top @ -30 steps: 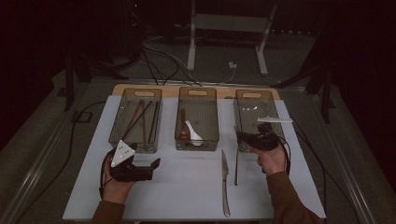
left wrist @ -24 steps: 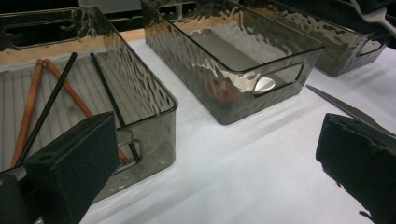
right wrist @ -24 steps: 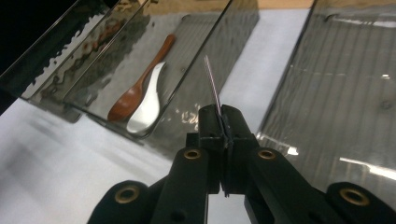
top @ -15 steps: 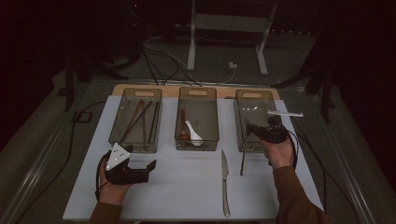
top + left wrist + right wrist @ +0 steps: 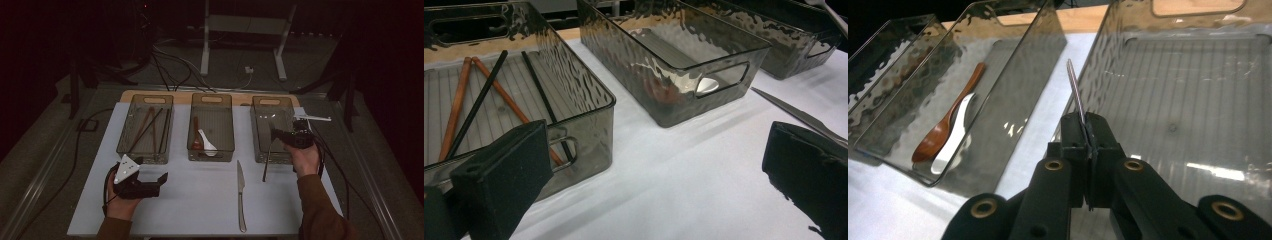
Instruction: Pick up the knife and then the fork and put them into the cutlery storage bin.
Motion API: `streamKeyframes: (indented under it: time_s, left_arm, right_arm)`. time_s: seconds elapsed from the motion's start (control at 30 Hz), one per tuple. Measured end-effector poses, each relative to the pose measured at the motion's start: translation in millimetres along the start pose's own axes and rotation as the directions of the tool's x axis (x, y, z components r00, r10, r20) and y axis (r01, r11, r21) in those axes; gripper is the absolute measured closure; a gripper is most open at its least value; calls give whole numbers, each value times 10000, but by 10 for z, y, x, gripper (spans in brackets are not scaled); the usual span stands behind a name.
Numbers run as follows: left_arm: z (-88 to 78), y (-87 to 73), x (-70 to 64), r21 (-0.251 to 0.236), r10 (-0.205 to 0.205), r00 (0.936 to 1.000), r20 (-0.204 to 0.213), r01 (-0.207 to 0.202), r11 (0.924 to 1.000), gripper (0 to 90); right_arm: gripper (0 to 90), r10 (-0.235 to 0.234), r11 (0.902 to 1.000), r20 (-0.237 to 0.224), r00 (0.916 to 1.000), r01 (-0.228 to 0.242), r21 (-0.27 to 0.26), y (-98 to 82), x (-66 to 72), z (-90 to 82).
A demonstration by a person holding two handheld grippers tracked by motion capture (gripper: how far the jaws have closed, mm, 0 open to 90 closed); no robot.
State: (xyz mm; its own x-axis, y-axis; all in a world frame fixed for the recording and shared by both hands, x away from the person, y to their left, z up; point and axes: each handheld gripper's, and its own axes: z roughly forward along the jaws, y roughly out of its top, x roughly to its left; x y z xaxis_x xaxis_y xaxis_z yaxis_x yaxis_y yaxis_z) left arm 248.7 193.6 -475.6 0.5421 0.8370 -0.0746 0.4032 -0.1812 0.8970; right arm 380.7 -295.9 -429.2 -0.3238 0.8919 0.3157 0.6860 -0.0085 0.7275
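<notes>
Sorting cutlery into three bins here, and roughly two thirds through by the look of it. Pinched tight in the right tongs (image 5: pixel 1088 125): a slim metal utensil (image 5: pixel 266 160), seen edge-on along the jaws, probably a knife. Held in the air at the near left corner of the right bin (image 5: pixel 256 135), with the long end hanging down outside the front wall, above the counter (image 5: pixel 200 210). Not yet inside.

Over on the other side, the left tongs (image 5: pixel 159 181): spread wide, gripping nothing, parked low over the counter just in front of the left bin (image 5: pixel 121 135).

Now the bins. In the left one, already sorted: chopsticks (image 5: pixel 150 130), two reddish-brown and two black, lying lengthwise and crossing a little. In the middle bin (image 5: pixel 192 131): a wooden spoon (image 5: pixel 196 137) and a white spoon (image 5: pixel 207 145), side by side and touching near the front wall. In the right bin: nothing to report, just a bare ribbed floor.

Left to do, judging from all that: lowering the pinched utensil into the right bin and letting go. Then one more, a table knife (image 5: pixel 241 195) lying loose on the counter between the two hands, tip toward the bins, waiting for a pickup. Most likely bound for that same right bin.
</notes>
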Motion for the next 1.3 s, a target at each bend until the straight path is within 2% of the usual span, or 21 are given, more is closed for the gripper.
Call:
streamKeyframes:
  time_s: [0.3, 0.63, 0.83, 1.17, 1.3]
  left_arm:
    - [-11, -3, 6, -17, -16, 10000, -27, 16, 10000, 6]
    - [-11, -4, 4, 0, -7, 10000, -35, 7, 10000, 6]
    - [-7, -6, -3, 5, 5, 10000, -18, -5, 10000, 6]
    - [-4, -6, -13, 29, 13, 10000, -3, -13, 10000, 6]
    - [-8, -7, -10, 15, 2, 10000, -13, -2, 10000, 6]
  right_arm:
    - [890, 147, 9999, 306, 9994, -144, -81, 89, -103, -12]
    - [890, 246, 9997, 704, 9972, -238, -115, 174, -199, 53]
    - [890, 419, 9991, 995, 9941, -414, -76, 195, -291, 101]
    - [882, 581, 9983, 1469, 9874, -586, -11, 217, -344, 166]
    - [878, 865, 9960, 1609, 9832, -893, 99, 199, -368, 215]
